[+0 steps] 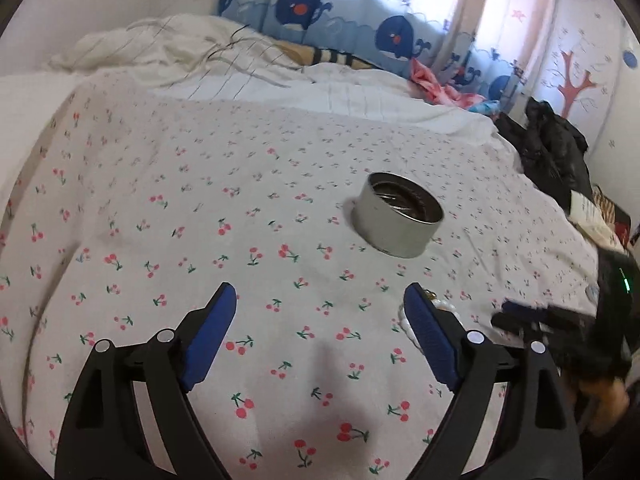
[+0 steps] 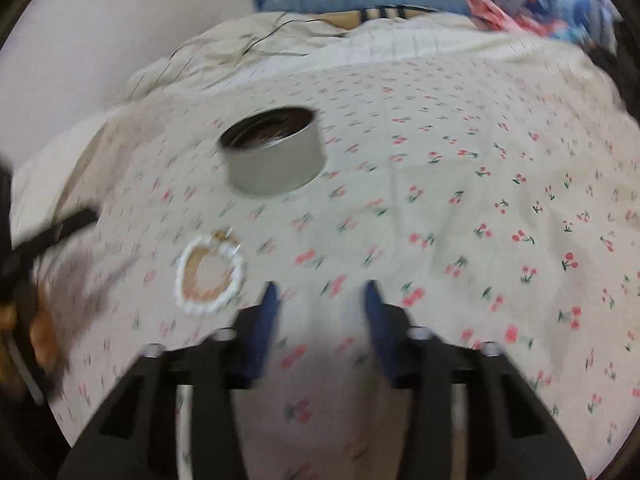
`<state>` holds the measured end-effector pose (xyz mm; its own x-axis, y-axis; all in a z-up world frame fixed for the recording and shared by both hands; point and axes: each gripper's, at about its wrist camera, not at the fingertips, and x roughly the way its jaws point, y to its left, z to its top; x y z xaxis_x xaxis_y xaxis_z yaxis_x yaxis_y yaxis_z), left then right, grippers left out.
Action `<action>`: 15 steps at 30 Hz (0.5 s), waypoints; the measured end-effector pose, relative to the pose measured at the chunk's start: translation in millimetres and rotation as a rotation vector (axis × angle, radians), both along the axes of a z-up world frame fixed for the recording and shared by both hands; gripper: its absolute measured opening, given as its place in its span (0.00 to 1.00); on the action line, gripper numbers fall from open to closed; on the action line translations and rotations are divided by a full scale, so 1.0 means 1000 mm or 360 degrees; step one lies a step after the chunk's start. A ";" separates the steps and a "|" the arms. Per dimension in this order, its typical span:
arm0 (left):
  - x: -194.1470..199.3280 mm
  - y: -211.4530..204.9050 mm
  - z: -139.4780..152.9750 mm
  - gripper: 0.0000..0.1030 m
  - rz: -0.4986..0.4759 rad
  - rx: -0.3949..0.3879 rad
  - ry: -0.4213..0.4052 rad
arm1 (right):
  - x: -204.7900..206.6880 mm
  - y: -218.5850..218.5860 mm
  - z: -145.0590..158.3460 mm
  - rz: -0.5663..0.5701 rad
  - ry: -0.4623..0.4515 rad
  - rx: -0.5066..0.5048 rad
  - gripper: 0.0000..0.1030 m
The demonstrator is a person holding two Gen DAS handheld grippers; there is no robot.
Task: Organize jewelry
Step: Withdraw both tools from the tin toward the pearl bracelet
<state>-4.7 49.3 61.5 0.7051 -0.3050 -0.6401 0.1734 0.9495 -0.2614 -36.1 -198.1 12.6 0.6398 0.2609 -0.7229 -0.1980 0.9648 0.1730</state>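
Note:
A round silver tin stands open on the cherry-print bedsheet, with dark contents I cannot make out. My left gripper is open wide above the sheet, nothing between its blue pads. A white bead bracelet lies just behind its right finger, mostly hidden. In the right wrist view the bracelet is a full ring with a gold clasp, lying in front of the tin. My right gripper hovers just right of the bracelet, jaws partly apart and empty. This view is blurred.
A rumpled white duvet and a whale-print curtain lie beyond the sheet. Dark clothing is piled at the bed's right edge. The right gripper shows as a dark blur at the right of the left wrist view.

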 end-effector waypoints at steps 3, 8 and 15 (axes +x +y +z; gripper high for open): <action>0.005 0.002 0.001 0.80 0.0035 -0.0011 0.0012 | 0.009 0.015 0.005 0.0101 -0.0007 -0.0037 0.15; 0.018 0.004 0.001 0.80 0.0070 -0.0083 0.0054 | 0.028 0.032 0.001 0.0266 0.0029 -0.0016 0.15; 0.020 0.004 -0.002 0.81 0.0067 -0.0135 0.0094 | 0.031 0.041 -0.010 0.0372 0.0108 -0.0008 0.07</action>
